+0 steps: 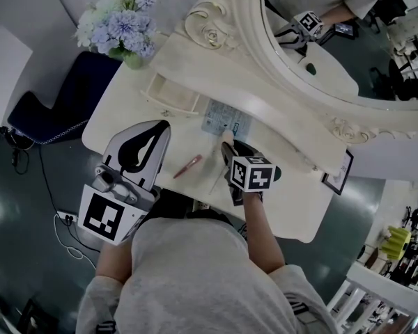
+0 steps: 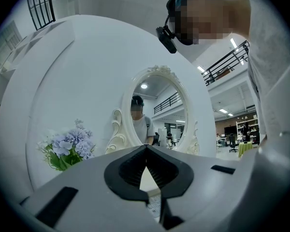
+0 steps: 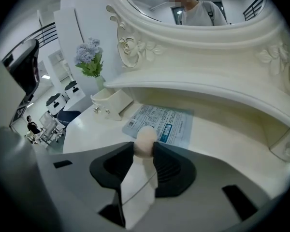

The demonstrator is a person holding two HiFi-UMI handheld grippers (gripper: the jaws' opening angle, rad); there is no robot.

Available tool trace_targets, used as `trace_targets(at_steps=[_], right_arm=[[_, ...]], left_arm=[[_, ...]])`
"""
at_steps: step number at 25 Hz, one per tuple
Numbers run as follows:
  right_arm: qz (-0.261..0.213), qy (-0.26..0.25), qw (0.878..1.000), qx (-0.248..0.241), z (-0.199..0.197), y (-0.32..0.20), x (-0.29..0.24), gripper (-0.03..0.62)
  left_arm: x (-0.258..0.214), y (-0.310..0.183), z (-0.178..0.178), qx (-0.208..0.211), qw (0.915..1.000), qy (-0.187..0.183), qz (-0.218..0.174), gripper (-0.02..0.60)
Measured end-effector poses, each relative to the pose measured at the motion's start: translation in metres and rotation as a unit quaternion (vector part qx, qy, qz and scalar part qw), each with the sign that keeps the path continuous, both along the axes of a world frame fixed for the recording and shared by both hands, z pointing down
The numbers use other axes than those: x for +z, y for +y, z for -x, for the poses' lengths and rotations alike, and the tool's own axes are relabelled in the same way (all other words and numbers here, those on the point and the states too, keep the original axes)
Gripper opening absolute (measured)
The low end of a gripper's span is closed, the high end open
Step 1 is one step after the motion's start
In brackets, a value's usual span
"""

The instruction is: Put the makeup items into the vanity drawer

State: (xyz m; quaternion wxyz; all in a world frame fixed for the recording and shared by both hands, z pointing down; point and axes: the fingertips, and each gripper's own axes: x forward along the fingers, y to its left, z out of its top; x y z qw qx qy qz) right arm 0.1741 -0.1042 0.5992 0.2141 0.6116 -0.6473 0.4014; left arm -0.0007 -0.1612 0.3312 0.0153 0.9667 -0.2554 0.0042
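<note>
1. I count two grippers. The left gripper (image 1: 164, 126) is clenched on nothing and hangs nearer me than the drawer (image 1: 153, 89), its tips pointing towards it.
2. The right gripper (image 3: 146, 149) is grasping the one beige makeup sponge (image 3: 146, 138), a pad touching each side. It sits nearer me than the drawer and off to its right, low over the bench (image 1: 292, 200).
3. One pink stick (image 1: 188, 165) lies flat on the bench between the two grippers, apart from both and on my side of the drawer.
4. One blue printed packet (image 1: 226, 119) lies flat just right of the drawer, just beyond the sponge.
5. The one drawer stands open on the bench.
6. Beyond the drawer to the left is one bunch of pale blue flowers (image 1: 122, 23). To its right rises one oval mirror (image 1: 320, 40).
</note>
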Motion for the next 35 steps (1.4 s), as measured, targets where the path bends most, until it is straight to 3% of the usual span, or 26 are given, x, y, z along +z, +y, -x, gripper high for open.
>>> trace_targets(at_steps=[7,18,35], right_arm=[[-0.071,-0.020,0.997,-0.021,0.011,-0.015,-0.037,0.117],[-0.188,-0.045,0.978,-0.076,0.042,-0.041,-0.099,0.118],[-0.237,-0.012,0.957,-0.168,0.092,-0.094,-0.135,0.118]], left_arm=[[-0.002,0.000,0.001,-0.003,1.0000,0.003,-0.005,0.014],[-0.007,0.007,0.013,-0.020,0.9997,0.007,-0.008,0.014],[-0.009,0.018,0.060,-0.077,0.9970,0.006,-0.007,0.014]])
